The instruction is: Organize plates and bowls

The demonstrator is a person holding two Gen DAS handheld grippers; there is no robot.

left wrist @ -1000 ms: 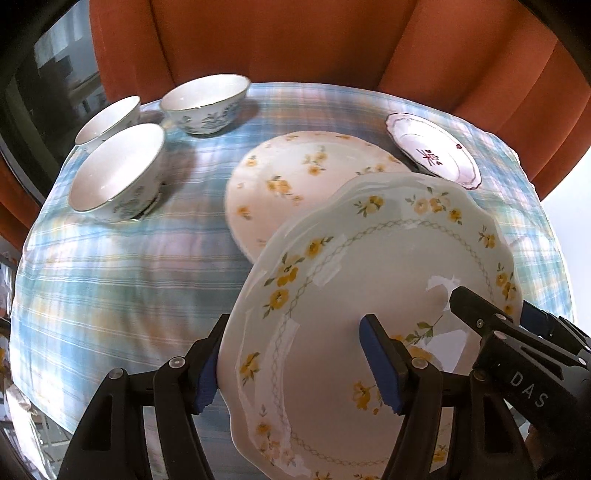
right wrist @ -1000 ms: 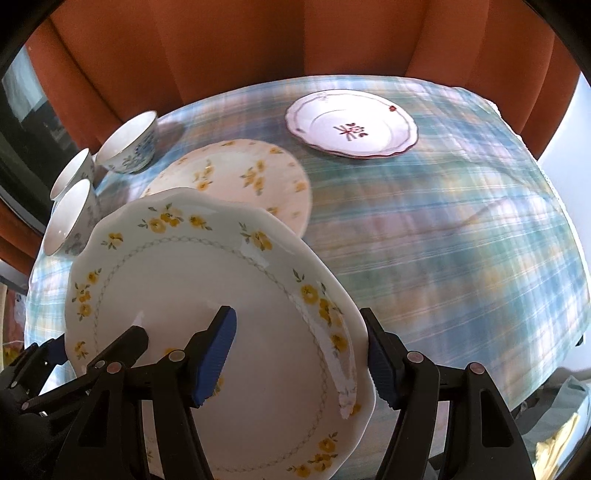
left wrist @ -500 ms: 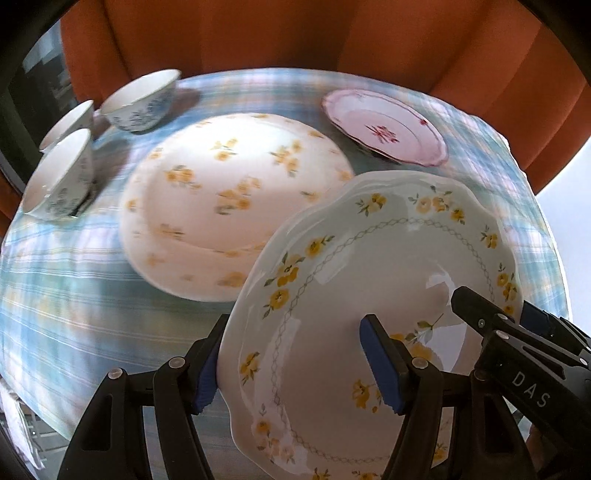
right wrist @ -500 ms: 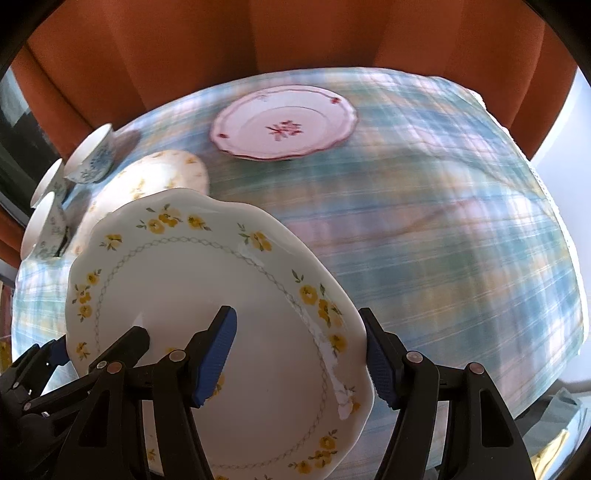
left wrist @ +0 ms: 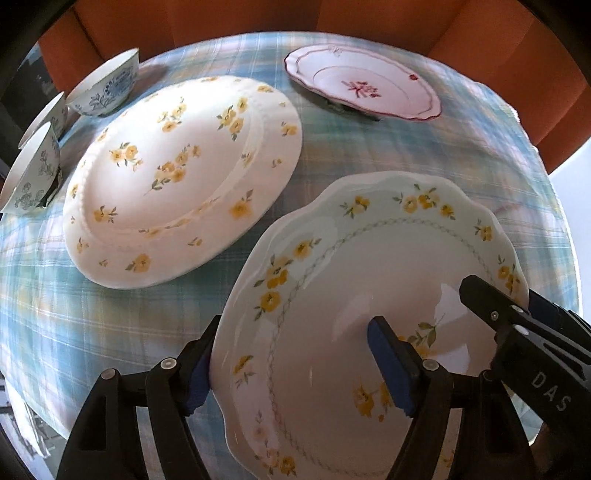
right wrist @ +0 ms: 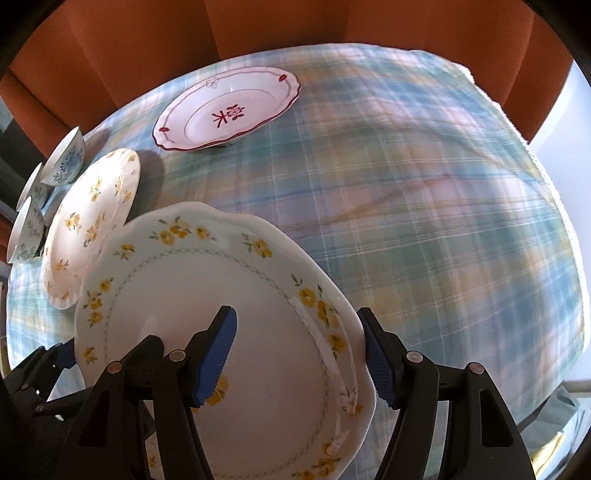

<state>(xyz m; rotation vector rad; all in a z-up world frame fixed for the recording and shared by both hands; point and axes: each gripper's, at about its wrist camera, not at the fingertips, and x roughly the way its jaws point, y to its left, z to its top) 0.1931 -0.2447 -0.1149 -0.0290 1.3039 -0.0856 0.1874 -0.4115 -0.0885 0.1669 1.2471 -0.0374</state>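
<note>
We hold a scalloped plate (left wrist: 369, 295) with yellow flowers between both tools, raised above the near edge of the desk (right wrist: 424, 206), which wears a blue and green plaid cloth. Our left tool (left wrist: 291, 365) is clenched on the plate's left rim, one blue pad (left wrist: 388, 365) lying on the upper face and the other tucked under the edge. Our right tool (right wrist: 299, 362) grips the opposite rim in the same way, one pad (right wrist: 216, 354) on the face and one (right wrist: 376, 365) against the outer edge. The plate sits tilted, its far rim higher in both views.

On the cloth beyond it rests a second yellow-flowered plate (left wrist: 184, 177), rounder, lying flat toward the left side of the desk and just beside the held one; from the right wrist view the held plate overlaps its near edge, though we cannot tell whether they touch. Toward the far edge sits a white plate with a dark red rim (right wrist: 229, 107) and a red motif in its middle, well apart from the others. Three blue-patterned bowls (left wrist: 107, 85) cluster at the far left corner, close together, the nearest one (left wrist: 33, 173) just beside the round plate. An orange curtain (right wrist: 258, 33) hangs behind the desk
</note>
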